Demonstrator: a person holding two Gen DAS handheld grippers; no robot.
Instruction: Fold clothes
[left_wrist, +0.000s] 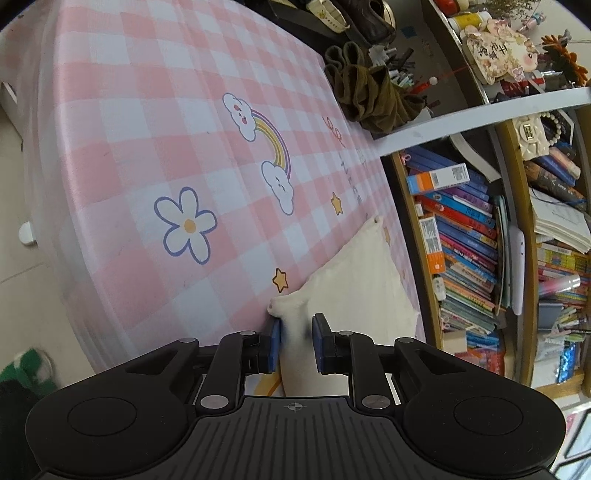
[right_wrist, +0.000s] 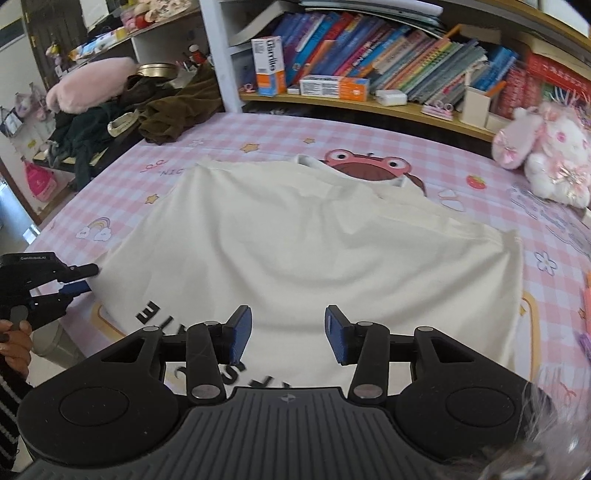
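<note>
A cream shirt (right_wrist: 295, 236) is lying spread on the pink checked bed (right_wrist: 480, 162), partly folded. The left gripper (left_wrist: 295, 334) is pinching its edge; the right gripper (right_wrist: 288, 334) is hovering above with its jaws apart and nothing between them. Next it likely needs to grasp the near hem.

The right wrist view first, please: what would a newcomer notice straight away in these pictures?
A large cream garment lies spread over the pink checked table cover, black lettering at its near edge. The left hand-held gripper pinches its left edge, while the right hand-held gripper hangs open above the near hem. Behind, crowded bookshelves and a pink-and-white plush toy at far right.
</note>
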